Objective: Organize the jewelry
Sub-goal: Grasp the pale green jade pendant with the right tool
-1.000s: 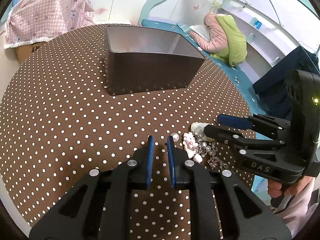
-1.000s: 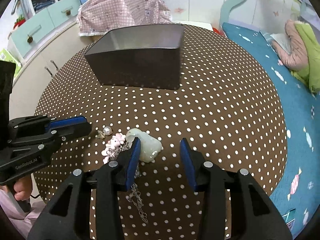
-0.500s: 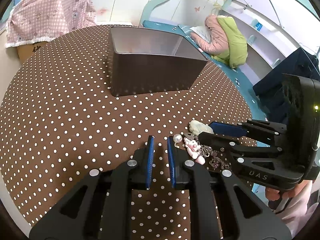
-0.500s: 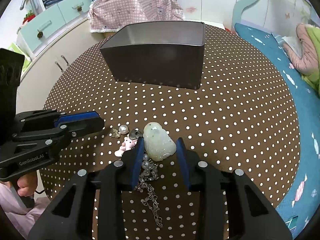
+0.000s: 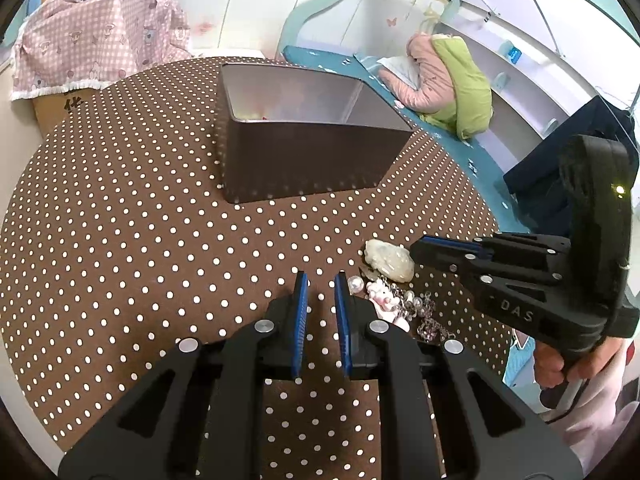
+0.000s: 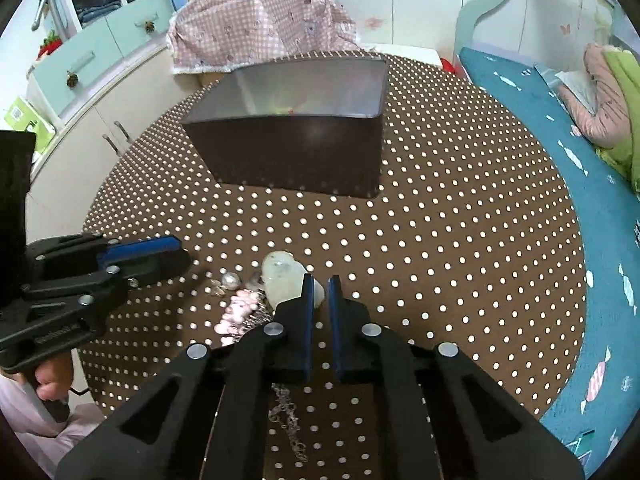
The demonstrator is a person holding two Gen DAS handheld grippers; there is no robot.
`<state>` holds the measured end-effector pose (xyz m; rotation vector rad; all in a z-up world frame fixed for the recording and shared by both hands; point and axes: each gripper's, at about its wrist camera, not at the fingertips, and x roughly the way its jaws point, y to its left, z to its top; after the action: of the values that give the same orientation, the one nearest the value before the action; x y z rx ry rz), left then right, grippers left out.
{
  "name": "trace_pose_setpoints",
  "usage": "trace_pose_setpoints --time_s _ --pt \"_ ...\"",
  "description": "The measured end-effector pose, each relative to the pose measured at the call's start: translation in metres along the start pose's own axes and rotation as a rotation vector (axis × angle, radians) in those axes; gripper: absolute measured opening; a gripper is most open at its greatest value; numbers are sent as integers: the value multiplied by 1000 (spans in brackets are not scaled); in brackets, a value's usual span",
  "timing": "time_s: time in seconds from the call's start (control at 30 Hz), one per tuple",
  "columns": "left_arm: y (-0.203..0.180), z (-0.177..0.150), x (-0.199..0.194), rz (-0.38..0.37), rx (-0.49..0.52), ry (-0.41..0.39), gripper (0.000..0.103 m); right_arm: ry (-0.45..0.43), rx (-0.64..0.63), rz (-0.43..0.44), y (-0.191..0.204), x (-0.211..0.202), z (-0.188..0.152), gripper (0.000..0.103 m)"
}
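- Right gripper (image 6: 319, 280) has its jaws pinched down to a narrow gap on the near edge of the pale jade pendant (image 6: 280, 280), down on the polka-dot surface (image 6: 460, 240).
- Left gripper (image 5: 321, 278) sits low just left of the jewelry pile; jaws nearly together with nothing between them, only dotted cloth showing in the gap.
- The rest of the pile: pearl earring (image 5: 355, 283), pink charm (image 5: 380, 294) and a silver chain (image 5: 432, 326), all bunched beside the pendant.
- Metal box (image 6: 296, 128) stands open at the far side, well apart from the pile.
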<state>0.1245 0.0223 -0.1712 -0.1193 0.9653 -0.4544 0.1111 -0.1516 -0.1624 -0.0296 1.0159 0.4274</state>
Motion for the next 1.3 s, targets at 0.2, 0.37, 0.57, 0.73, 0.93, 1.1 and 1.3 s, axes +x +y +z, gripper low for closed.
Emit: trace_pose_setpoints --time_s 0.2,0.37,0.57,0.73,0.93,1.1,1.3 --pt "1 -10 -2 5 23 11 14 -6 -28 18 6 2 -1 44" --pt "4 -20 0 13 28 21 14 10 -63 6 15 12 0 44" --pt "7 -26 2 20 33 31 15 -7 -125 -58 23 19 1 29" --pt "0 -34 1 43 73 33 15 -6 -133 -53 20 18 0 28" --pt "-8 -37 0 53 100 40 17 2 -113 -52 15 17 0 28" --pt "-23 -28 11 36 159 37 17 -1 -88 -58 9 13 0 28" --pt "-33 -17 25 19 196 42 20 1 -68 -66 2 10 -3 28"
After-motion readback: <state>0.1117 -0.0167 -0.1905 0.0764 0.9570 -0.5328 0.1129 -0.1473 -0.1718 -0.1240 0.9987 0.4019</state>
